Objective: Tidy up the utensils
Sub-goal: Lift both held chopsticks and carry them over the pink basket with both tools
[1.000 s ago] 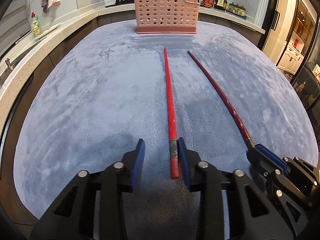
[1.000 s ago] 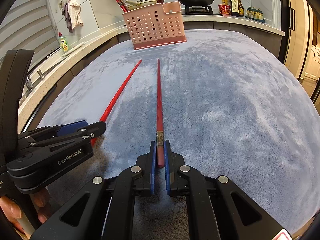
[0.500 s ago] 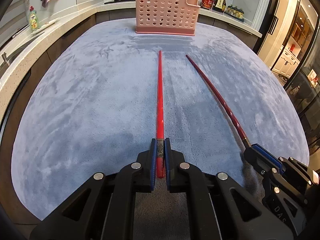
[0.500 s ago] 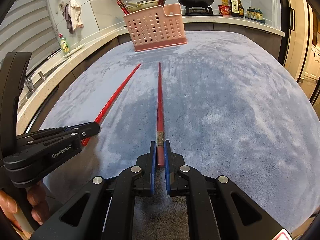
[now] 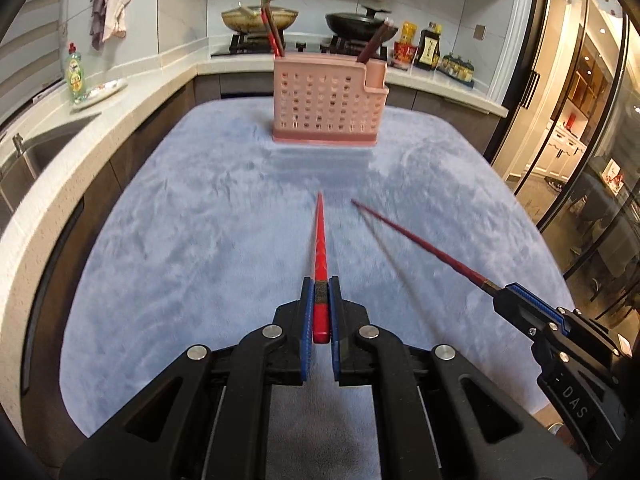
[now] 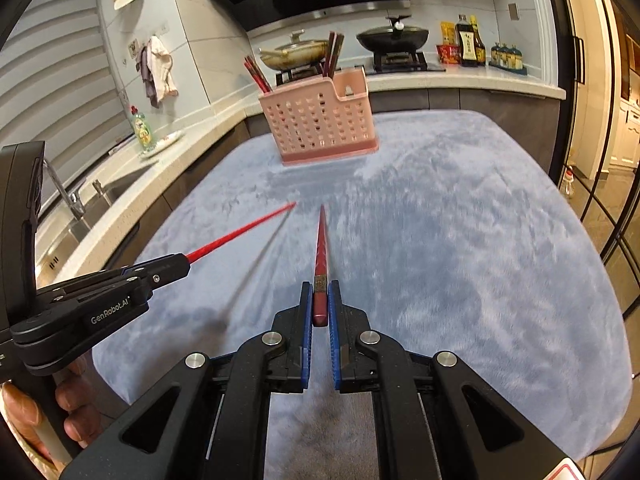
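Leftmost, left gripper [image 5: 320, 308] clamped on thick end of bright red chopstick [image 5: 320, 240], tip raised clear of blue-grey cloth [image 5: 180, 240] and aimed at pink perforated utensil holder [image 5: 326, 98]. Rightward, right gripper [image 6: 320, 304] likewise pinching butt of darker red chopstick [image 6: 321, 240], lifted off cloth, thin shadows below both sticks. Holder upright at far edge of cloth, well apart from both tips, other chopsticks [image 6: 256, 74] already standing inside. Beyond, pans on stove.
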The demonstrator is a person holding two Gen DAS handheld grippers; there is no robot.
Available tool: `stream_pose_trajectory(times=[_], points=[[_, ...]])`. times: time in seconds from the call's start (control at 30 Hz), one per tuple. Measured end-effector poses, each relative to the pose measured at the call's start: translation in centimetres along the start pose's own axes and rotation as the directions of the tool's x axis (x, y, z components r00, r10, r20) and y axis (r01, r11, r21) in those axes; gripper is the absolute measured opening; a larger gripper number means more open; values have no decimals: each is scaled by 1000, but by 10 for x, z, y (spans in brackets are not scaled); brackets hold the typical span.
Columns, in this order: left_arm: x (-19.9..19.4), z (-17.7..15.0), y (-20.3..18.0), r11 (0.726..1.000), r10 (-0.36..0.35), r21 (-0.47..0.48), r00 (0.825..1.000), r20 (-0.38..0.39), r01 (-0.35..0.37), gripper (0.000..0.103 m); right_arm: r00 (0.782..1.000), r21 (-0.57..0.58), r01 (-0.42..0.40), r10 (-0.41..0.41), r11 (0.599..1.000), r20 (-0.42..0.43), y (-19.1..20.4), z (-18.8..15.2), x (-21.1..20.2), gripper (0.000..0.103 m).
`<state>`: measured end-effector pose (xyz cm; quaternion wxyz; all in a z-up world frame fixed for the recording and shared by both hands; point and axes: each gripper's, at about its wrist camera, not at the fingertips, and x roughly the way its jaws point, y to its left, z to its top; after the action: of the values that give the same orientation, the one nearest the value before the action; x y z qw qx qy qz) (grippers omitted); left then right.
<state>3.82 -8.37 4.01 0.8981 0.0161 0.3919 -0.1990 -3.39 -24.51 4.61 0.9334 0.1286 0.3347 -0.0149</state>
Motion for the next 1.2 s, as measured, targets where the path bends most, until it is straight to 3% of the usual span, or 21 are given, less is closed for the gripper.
stream_pose_trajectory(times=[0.4, 0.83, 1.07, 1.2], points=[[-46, 80, 6, 999, -31, 13, 985, 168, 29, 7, 985, -28, -41, 45, 999, 164, 11, 81, -28, 7], [-46, 151, 20, 998, -43, -35, 967, 253, 54, 7, 961, -5, -85, 83, 996, 263, 9, 148, -22, 7], [-37, 207, 25, 998, -13, -58, 946, 323, 33, 7, 935, 6, -95, 87, 995, 344, 8, 215, -2, 7], [-34, 249, 30, 996, 3, -82, 919, 394, 32, 7, 912, 24, -112, 93, 993, 399, 4, 260, 13, 7]])
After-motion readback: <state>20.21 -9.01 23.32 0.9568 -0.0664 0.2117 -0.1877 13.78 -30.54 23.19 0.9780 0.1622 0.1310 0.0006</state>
